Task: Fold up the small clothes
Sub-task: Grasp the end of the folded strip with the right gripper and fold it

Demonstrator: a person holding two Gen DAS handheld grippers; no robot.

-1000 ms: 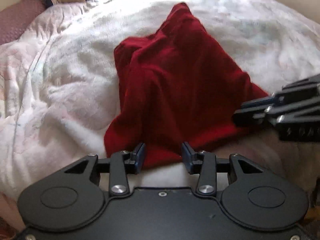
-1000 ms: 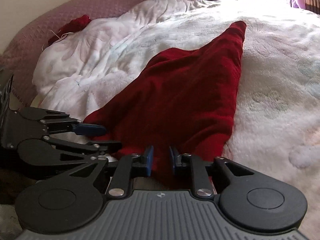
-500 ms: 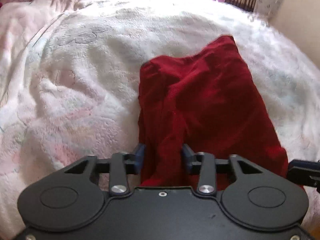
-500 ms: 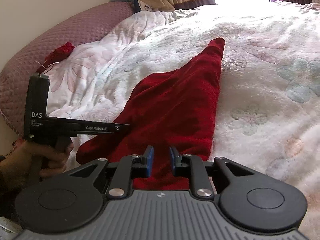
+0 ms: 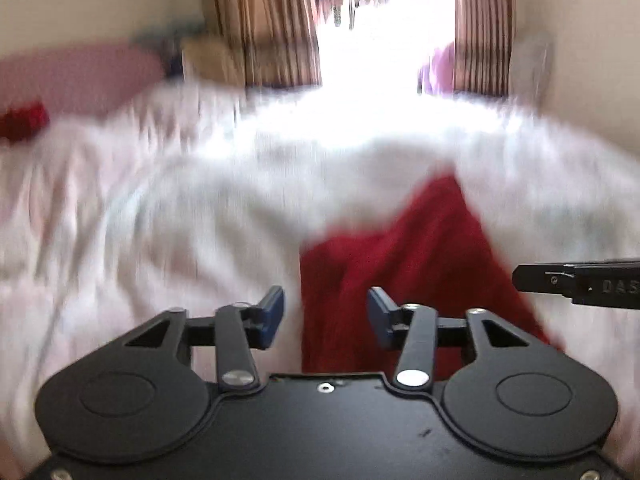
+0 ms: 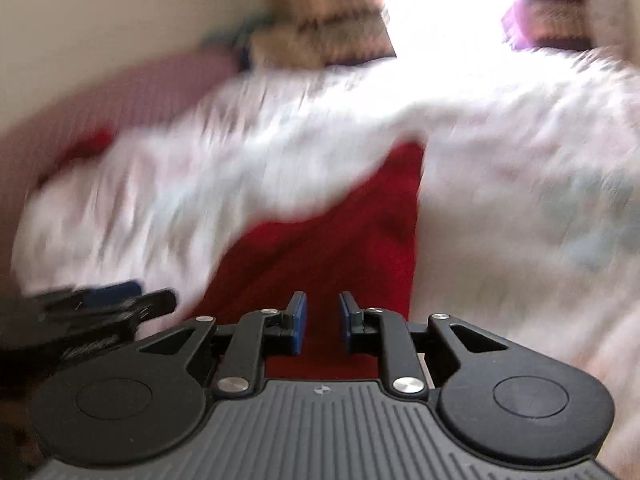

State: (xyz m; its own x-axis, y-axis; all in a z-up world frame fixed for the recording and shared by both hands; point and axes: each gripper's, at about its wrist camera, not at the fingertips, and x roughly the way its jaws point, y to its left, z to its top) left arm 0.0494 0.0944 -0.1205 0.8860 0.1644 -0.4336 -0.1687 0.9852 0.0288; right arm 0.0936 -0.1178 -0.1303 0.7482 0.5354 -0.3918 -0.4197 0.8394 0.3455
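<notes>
— Where are the fingers just now?

— The left gripper [image 5: 325, 317] has its blue-padded fingers [image 5: 272, 315] spread wide, nothing between them. The near left edge of the dark red soft-pile garment [image 5: 420, 276] shows in the gap, but I can't say the pads touch it. The right gripper [image 6: 322, 322] has its fingers [image 6: 298, 322] closer together, with a clear gap and red cloth showing behind it; it isn't pinching anything that I can see.

— And the garment itself?

— Lying on the fluffy white bedspread [image 5: 160, 220], near edge by both grippers, one corner pointing away towards the curtained window [image 5: 384, 20]. The pictures are smeared, so the creases are hard to read.

— How would it handle?

— Light and limp, I'd judge: it will sag from wherever it's held and drag on that fleecy cover. I'd take the two near corners, one in each gripper, pinching right at the hem so only one layer comes up.
</notes>
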